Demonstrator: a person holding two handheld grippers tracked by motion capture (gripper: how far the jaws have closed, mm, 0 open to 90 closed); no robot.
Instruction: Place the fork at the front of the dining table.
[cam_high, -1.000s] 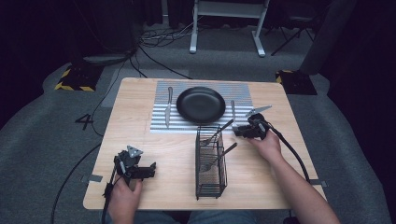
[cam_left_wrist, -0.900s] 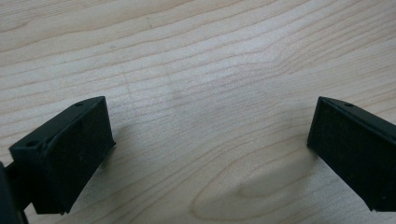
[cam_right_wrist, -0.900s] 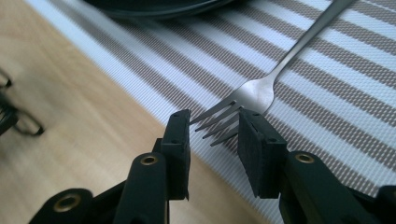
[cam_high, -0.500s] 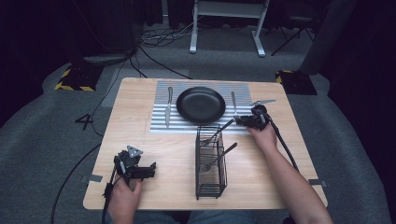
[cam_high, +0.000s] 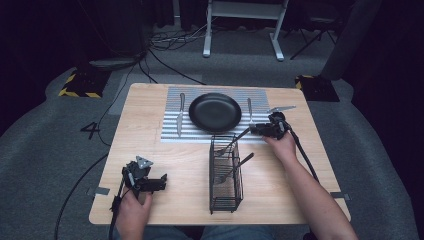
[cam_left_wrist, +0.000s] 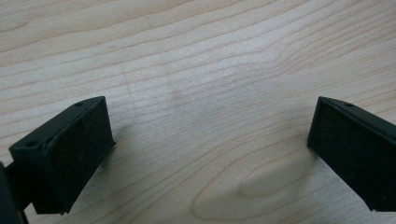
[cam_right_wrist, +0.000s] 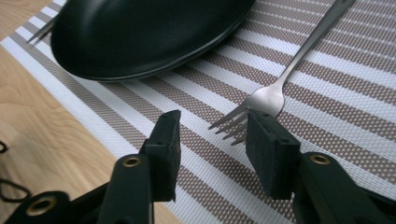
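Right gripper view showed the right gripper (cam_right_wrist: 212, 140) just opening, its jaws apart and empty, the fork (cam_right_wrist: 285, 74) lying on the striped mat (cam_right_wrist: 355, 116); the left gripper (cam_left_wrist: 205, 154) gaped wide.

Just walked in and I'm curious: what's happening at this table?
A person is setting a place using a two-jaw gripper in each hand. The right gripper has just been opening over a fork that lies on the striped placemat beside the black plate; nothing sits between its pads. The left gripper rests open on bare table. More cutlery stands in the wire rack.
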